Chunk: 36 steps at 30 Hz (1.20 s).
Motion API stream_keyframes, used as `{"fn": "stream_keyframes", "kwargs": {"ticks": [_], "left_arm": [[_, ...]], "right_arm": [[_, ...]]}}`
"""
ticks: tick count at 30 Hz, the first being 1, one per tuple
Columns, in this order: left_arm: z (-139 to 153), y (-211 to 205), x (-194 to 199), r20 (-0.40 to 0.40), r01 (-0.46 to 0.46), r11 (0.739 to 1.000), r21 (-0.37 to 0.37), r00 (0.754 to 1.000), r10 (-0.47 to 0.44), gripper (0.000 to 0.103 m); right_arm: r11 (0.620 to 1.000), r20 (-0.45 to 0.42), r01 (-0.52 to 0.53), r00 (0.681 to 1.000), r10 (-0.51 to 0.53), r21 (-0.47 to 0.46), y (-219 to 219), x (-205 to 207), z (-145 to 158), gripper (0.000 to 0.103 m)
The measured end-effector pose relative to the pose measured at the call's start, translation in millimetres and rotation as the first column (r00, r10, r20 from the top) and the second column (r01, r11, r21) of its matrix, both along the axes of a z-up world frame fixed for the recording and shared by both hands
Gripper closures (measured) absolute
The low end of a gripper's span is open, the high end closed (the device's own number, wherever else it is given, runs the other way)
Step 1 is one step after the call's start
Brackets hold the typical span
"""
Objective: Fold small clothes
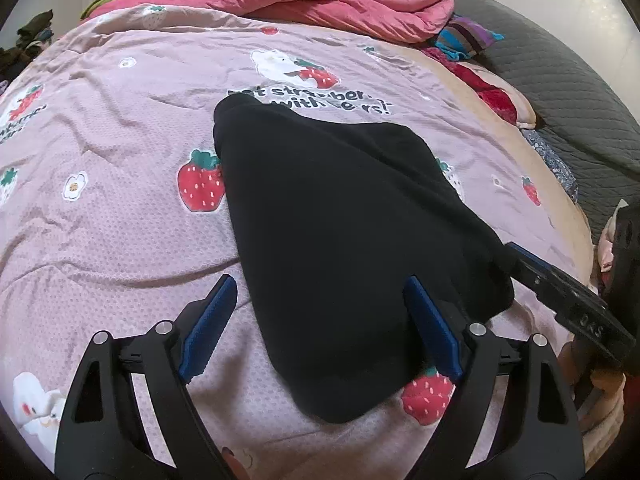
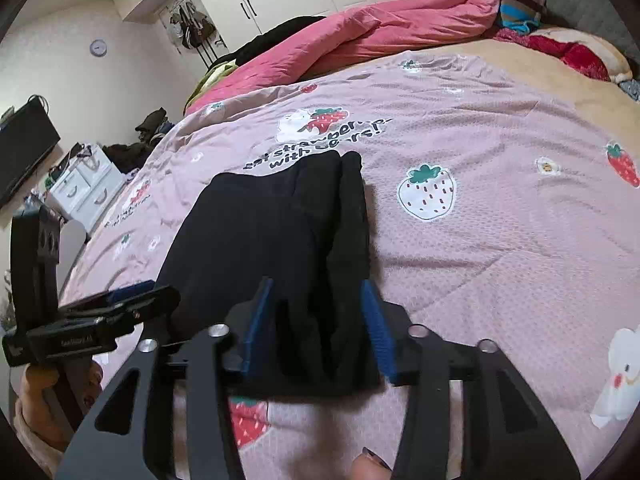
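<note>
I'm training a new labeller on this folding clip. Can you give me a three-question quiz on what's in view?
1. True or false: the black garment lies on a strawberry-print cover.
2. The left hand-held gripper is: A) shut on the garment B) open, pads apart C) out of view.
3. What lies bunched at the far side of the bed?

Key: 1 true; 2 B; 3 a pink quilt.
</note>
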<state>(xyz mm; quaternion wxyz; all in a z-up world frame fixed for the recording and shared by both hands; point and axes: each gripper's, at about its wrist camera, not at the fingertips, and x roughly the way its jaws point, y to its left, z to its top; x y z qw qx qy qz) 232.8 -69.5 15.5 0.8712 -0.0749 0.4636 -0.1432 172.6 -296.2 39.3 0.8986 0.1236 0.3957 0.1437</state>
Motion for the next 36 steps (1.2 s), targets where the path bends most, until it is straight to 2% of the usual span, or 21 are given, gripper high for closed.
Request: {"fn": "stream_keyframes", "kwargs": {"ticks": [2,3,6,7,10,17,23,28,36], "left_arm": [[2.3,-0.2,-3.9,0.007,0.003,1.0,0.0,1.0,-0.003,0.023],[4.8,-0.5,-7.2,0.013,0.004,1.0,0.0,1.0,-0.004,0.022],[12.9,-0.2,-18.0,0.04,0.005,1.0,-0.005,0.999,-0.005,0.015],[15.8,0.5,-22.2,0.052,0.002,1.0,-0.004,0.999,-0.001,0.012],[24.3,5.3,-38.5,0.088,-0.009,1.0,-0.006,0.996,0.01,0.009],[24.3,17.2,-81.4,0.14,-0.039,0.999,-0.002,0.989,0.038,0.009],[10.1,24.5,-112.5,0.15,-0.059,0.998,0.011,0.987,0.057,0.009],[7.9,24.6,-123.5,0.154,-0.051,0.999,0.003,0.987,0.05,0.009],[8.0,23.9,-124.3,0.155,-0.051,0.999,0.006,0.987,0.049,0.009]], "right_arm": [[1.0,0.017,-0.001,1.0,0.001,-0.015,0.7,-6.6,4.7,0.043],[1.0,0.034,0.006,0.999,-0.005,-0.03,1.2,-12.8,9.1,0.033],[0.999,0.083,0.01,0.997,-0.007,-0.042,2.1,-28.2,19.9,0.019],[0.999,0.099,0.015,0.995,-0.01,-0.051,1.9,-33.9,23.6,0.011],[0.997,0.163,0.03,0.987,-0.018,-0.074,3.8,-55.1,33.2,0.005],[0.987,0.217,0.061,0.976,-0.028,-0.149,10.0,-93.4,26.8,0.004],[0.986,0.178,0.065,0.983,-0.037,-0.153,13.2,-107.5,7.9,0.004],[0.985,0.137,0.056,0.99,-0.034,-0.161,19.5,-111.5,-4.6,0.004],[0.984,0.128,0.051,0.991,-0.029,-0.17,24.2,-117.4,-7.1,0.004]]}}
